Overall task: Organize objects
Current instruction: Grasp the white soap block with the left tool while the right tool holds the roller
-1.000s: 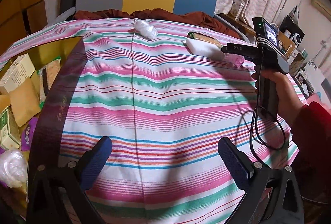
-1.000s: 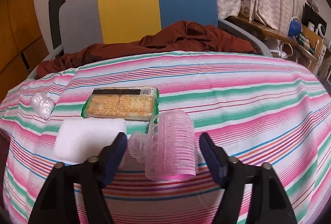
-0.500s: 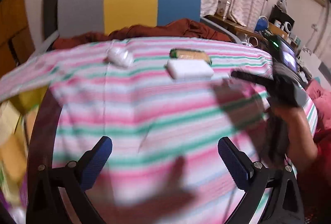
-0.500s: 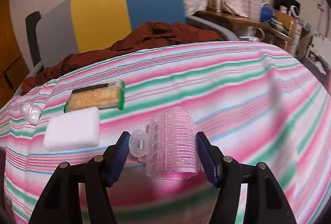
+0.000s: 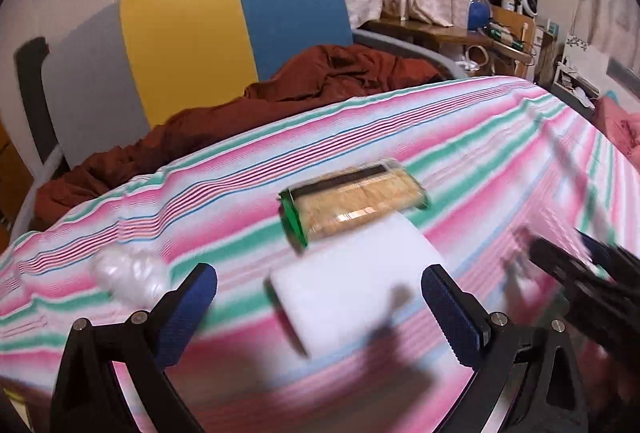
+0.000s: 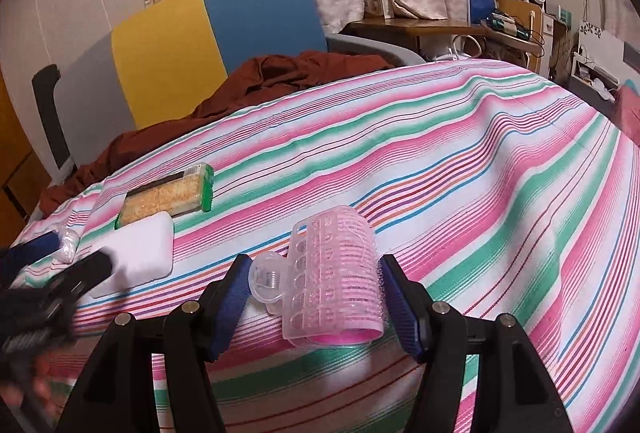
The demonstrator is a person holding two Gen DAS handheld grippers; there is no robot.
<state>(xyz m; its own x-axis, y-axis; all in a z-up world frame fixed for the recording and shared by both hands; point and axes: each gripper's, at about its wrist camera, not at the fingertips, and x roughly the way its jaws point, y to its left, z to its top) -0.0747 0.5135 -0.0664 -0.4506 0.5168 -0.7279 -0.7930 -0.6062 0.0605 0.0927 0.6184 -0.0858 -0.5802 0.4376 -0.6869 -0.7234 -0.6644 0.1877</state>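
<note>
The right gripper (image 6: 314, 297) is clenched on a pink hair roller (image 6: 334, 275) with a clear clip on its left side, holding it just above the near part of the striped tablecloth (image 6: 460, 161). The left gripper (image 5: 320, 307) is released, its fingers spread wide to either side of a white block (image 5: 348, 283) that lies on the cloth. Touching the block's far edge is a green-ended cracker packet (image 5: 354, 203), and a crumpled clear wrapper (image 5: 130, 273) lies to the left, near the left finger.
</note>
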